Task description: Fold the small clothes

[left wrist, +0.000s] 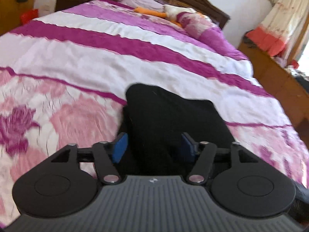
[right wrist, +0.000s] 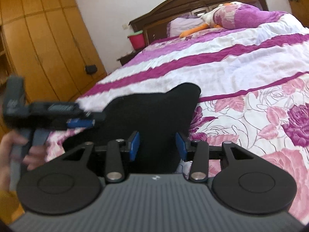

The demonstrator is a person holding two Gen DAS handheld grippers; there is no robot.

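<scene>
A small black garment (left wrist: 170, 116) lies on the pink and white bedspread (left wrist: 96, 58) near the foot of the bed. It also shows in the right wrist view (right wrist: 150, 114). My left gripper (left wrist: 153, 147) is open, its blue pads (left wrist: 120, 147) wide apart over the garment's near edge. My right gripper (right wrist: 157, 145) is open too, pads (right wrist: 135, 145) apart just above the garment's near edge. The left gripper also shows in the right wrist view (right wrist: 81, 122), blurred, at the garment's left side, held by a hand (right wrist: 11, 148).
A pillow (left wrist: 200, 25) and an orange and white stuffed toy (left wrist: 154, 12) lie at the wooden headboard (right wrist: 193, 2). A red bin (right wrist: 137, 38) stands on a nightstand. A wooden wardrobe (right wrist: 42, 44) stands left of the bed. A wooden cabinet (left wrist: 274, 77) stands on the bed's right.
</scene>
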